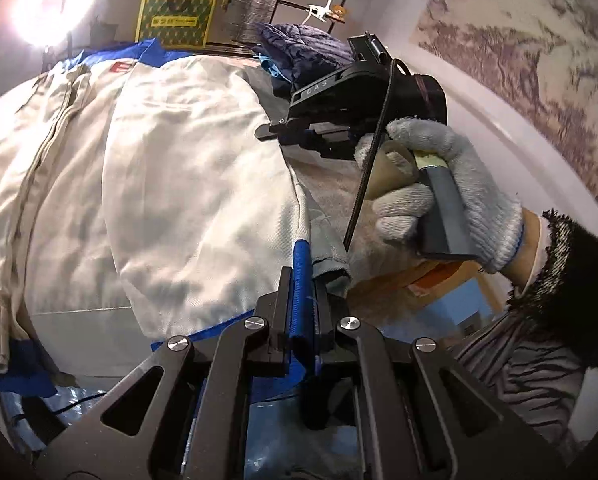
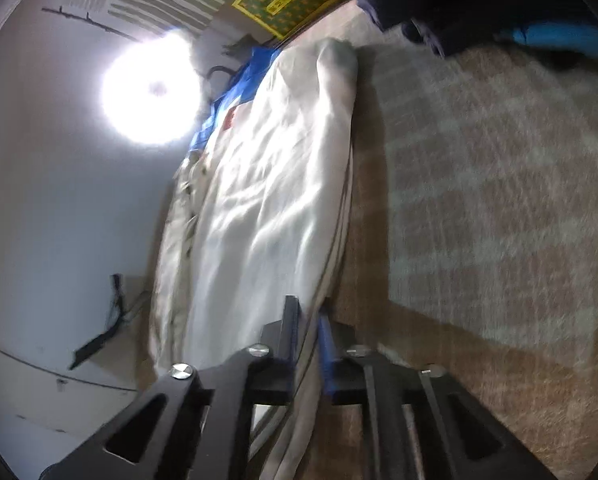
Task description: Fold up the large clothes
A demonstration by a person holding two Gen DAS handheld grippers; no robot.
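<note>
Right tool (image 1: 265,133), "DAS" lettering, beside jacket (image 1: 159,168)

Large cream-white cotton work jacket with blue collar and cuffs (image 1: 147,184) lies spread flat, zip front up (red chest patch near collar), filling left and centre of frame; blue ribbed cuff (image 1: 301,292) lower centre.

The jacket (image 1: 159,184) runs off the left-wrist view's left edge. In the right-wrist view, blur smears the carpet (image 2: 499,200), and glare washes out the lamp (image 2: 151,92).
</note>
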